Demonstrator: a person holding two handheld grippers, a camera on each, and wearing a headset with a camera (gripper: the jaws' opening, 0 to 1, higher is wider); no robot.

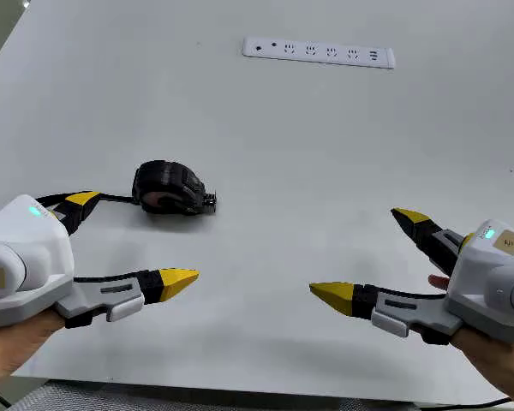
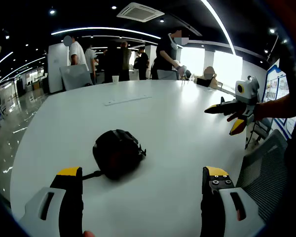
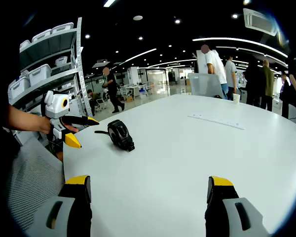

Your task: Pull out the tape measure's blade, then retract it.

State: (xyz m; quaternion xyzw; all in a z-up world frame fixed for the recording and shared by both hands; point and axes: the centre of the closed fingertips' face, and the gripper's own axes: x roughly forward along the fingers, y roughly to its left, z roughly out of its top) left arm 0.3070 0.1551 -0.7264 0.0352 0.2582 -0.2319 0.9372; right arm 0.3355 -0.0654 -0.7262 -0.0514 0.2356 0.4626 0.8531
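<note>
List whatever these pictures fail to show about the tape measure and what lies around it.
- Tape measure blade hook: head view, too small and dark at the case's front.
- End of its strap: head view, runs behind a finger of the left gripper.
- Case markings: left gripper view, the case is in shadow.
- Power strip lettering: head view, too small.

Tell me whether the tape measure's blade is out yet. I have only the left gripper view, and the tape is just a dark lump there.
Observer: Not out. The head view shows the tape measure lying on the table with just its end hook at the case mouth, on the side away from the left gripper.
Operator: And the pale strip farther up the table?
Observer: The head view shows that it is a white power strip with a row of sockets.
</note>
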